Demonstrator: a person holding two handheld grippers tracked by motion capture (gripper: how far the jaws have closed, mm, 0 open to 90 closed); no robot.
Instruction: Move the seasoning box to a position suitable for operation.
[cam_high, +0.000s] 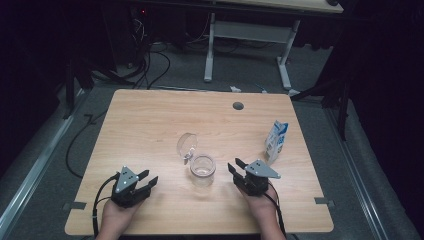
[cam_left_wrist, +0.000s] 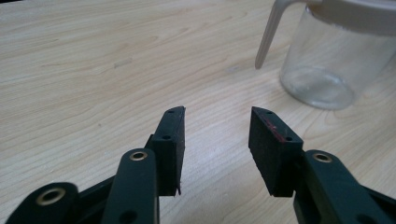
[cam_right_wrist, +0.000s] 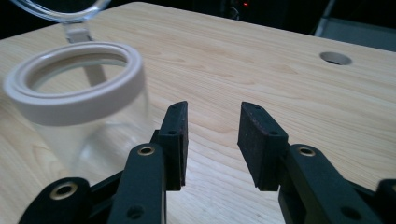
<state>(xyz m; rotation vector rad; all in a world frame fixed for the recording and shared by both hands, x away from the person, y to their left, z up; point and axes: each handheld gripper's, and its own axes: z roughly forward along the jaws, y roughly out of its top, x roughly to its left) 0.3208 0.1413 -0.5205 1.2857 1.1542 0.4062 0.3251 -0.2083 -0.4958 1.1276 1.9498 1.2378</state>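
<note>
1. Left tongs (cam_high: 148, 179) released, pads apart over bare bench (cam_high: 150, 125), nothing between them. Right tongs (cam_high: 234, 167) likewise released and empty.
2. Jar (cam_high: 202, 170) stands upright between the two tongs, nearer the right pair; its hinged lid (cam_high: 186, 145) is flipped open and leans back on the far side, away from both tongs.
3. Risk: the jar is clear glass and looks empty, so probably light. A one-sided nudge from either pair would likely slide or tip it rather than seat it between the pads.
4. Risk: the white collar (cam_right_wrist: 74, 91) is wider than the glass below. Pads closing on the collar edge could slip off down the wall.
5. Risk: lid hangs on a thin hinge strap (cam_left_wrist: 268, 35). Pushing it shut with one pair while the jar is unheld would probably drag the whole jar along the bench.
6. Risk: right tongs' opening looks narrow against the jar's body; closing in as they stand may strike the wall.
7. Carton (cam_high: 276, 140) stands beyond the right tongs, to their outer side; a wide swing could knock it over.
</note>
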